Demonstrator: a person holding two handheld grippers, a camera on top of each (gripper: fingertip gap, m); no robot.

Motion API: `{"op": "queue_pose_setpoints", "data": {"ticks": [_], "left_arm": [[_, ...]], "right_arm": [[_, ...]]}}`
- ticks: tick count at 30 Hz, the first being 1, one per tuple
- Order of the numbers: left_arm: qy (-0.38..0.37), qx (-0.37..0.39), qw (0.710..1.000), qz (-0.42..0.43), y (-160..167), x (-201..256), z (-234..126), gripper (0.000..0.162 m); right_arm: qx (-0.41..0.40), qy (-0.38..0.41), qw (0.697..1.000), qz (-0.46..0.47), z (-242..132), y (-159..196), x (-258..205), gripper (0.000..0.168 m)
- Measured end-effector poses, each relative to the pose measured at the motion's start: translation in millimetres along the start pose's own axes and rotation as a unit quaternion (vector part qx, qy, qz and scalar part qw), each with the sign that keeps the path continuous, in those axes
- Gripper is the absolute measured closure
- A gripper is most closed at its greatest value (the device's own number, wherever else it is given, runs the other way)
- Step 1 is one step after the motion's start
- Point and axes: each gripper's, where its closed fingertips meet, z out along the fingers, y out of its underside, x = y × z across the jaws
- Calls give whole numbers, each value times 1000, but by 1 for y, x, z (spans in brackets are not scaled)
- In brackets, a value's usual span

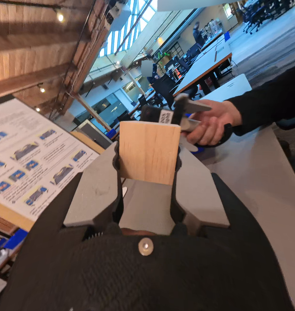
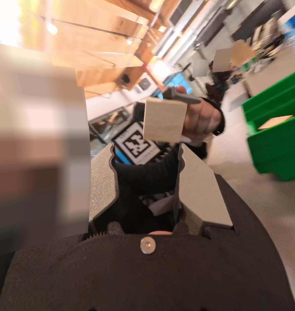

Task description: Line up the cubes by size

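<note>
Left wrist view, wooden cube (image 1: pixel 148 151) between jaws (apparently clamped)

The cube (image 1: pixel 149 152) is pale tan wood with straight grain; the bin (image 2: pixel 276 134) is bright green; the marker card (image 2: pixel 136 145) is black-and-white.

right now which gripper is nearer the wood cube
Left. The left gripper is shut on the cube, pads touching both sides. The right gripper is open and empty, facing the cube across a gap.
</note>
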Motion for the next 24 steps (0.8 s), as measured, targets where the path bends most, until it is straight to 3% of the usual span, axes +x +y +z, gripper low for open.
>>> {"op": "queue_pose_setpoints", "data": {"ticks": [4, 6, 12, 18, 19, 22, 24], "left_arm": [[14, 11, 999, 38, -9, 35, 21, 97], [10, -1, 998, 55, -4, 42, 28, 97], [-7, -13, 1000, 7, 3, 40, 31, 97], [-45, -65, 995, -68, -5, 26, 30, 96], [-70, -72, 991, -87, -7, 16, 27, 107], [-125, -75, 963, -226, -7, -13, 14, 162], [-125, -63, 942, -306, -5, -23, 3, 162]], "right_arm": [[-37, 16, 999, 32, 16, 10, 9, 93], [-54, 4, 998, 39, 24, 18, 5, 108], [-42, 36, 997, 47, 23, 15, 10, 109], [-82, 136, 984, -84, 6, -5, -7, 110], [-82, 162, 977, -114, -3, -16, -11, 110], [-98, 257, 937, -213, -45, -52, -20, 111], [-143, 358, 875, -291, -92, -75, -12, 110]]}}
